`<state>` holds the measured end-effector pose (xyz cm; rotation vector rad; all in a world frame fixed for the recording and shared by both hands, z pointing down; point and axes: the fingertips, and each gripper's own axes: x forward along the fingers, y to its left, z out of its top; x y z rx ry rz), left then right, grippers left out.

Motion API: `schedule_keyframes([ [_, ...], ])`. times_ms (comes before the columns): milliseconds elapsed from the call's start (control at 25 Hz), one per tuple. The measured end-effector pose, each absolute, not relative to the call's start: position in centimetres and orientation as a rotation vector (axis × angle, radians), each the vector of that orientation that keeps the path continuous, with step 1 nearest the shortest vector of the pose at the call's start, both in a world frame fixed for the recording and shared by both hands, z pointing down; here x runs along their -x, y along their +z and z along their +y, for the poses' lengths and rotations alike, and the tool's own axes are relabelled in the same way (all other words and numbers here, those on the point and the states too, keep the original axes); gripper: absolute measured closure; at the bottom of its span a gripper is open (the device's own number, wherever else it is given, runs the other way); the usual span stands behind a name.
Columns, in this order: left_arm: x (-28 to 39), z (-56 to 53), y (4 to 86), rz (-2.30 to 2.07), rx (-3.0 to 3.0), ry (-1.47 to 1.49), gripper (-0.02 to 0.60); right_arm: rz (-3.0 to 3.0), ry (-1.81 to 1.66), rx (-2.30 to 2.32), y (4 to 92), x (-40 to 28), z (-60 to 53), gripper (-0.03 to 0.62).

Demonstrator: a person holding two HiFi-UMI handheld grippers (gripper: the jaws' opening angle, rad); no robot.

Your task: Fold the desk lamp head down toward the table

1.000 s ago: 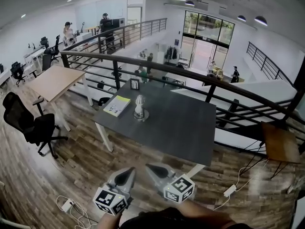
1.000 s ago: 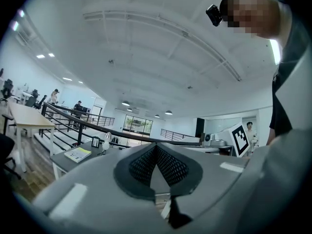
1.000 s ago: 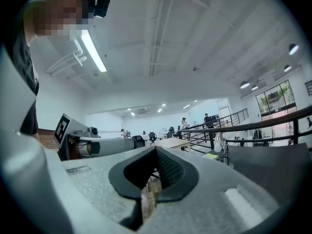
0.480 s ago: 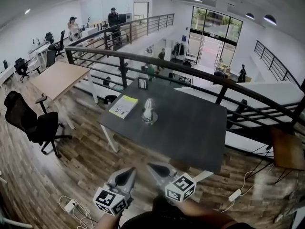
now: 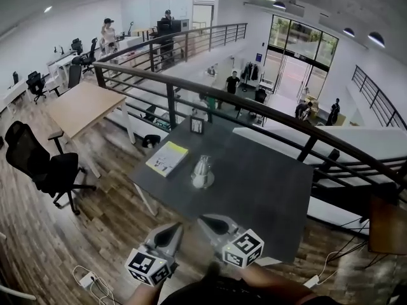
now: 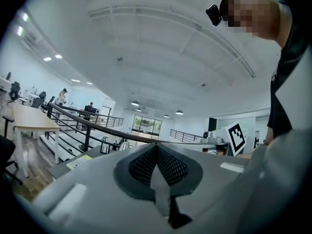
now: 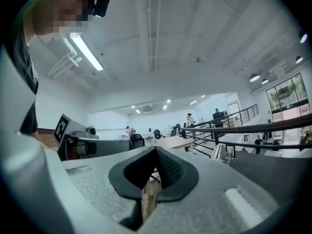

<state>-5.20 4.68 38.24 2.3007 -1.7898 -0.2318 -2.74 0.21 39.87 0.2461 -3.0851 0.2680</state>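
Observation:
The desk lamp (image 5: pixel 202 172) is small and silver and stands upright near the left middle of the dark grey table (image 5: pixel 261 189). My left gripper (image 5: pixel 173 229) and right gripper (image 5: pixel 206 221) are side by side at the table's near edge. Both point toward the lamp, well short of it and touching nothing. On each gripper the jaws are together, with nothing between them. The right gripper view shows the lamp (image 7: pixel 219 152) small, ahead and to the right. The left gripper view shows the lamp (image 6: pixel 122 145) tiny, just above the jaws.
A yellow booklet (image 5: pixel 167 157) lies left of the lamp and a small picture frame (image 5: pixel 197 126) stands at the table's far edge. A dark railing (image 5: pixel 254 116) runs behind the table. To the left are a wooden desk (image 5: pixel 79 107) and a black office chair (image 5: pixel 38 164). Cables (image 5: pixel 89 278) lie on the floor.
The table and lamp have drawn nearer. Both grippers have moved forward together from over the wooden floor to the table's near edge, and both stay shut.

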Motion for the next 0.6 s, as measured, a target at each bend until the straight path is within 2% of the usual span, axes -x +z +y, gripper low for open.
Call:
schedule_keyframes([
  [280, 6.0, -3.4, 37.7, -1.851, -2.297, -0.23, 0.58, -3.089, 0.242, -0.202, 39.1, 3.3, -7.3, 0.591],
  [600, 6.4, -7.7, 38.2, -1.862, -2.266, -0.238, 0.58, -3.082, 0.278, -0.158, 40.1, 4.0, -11.9, 0.591],
])
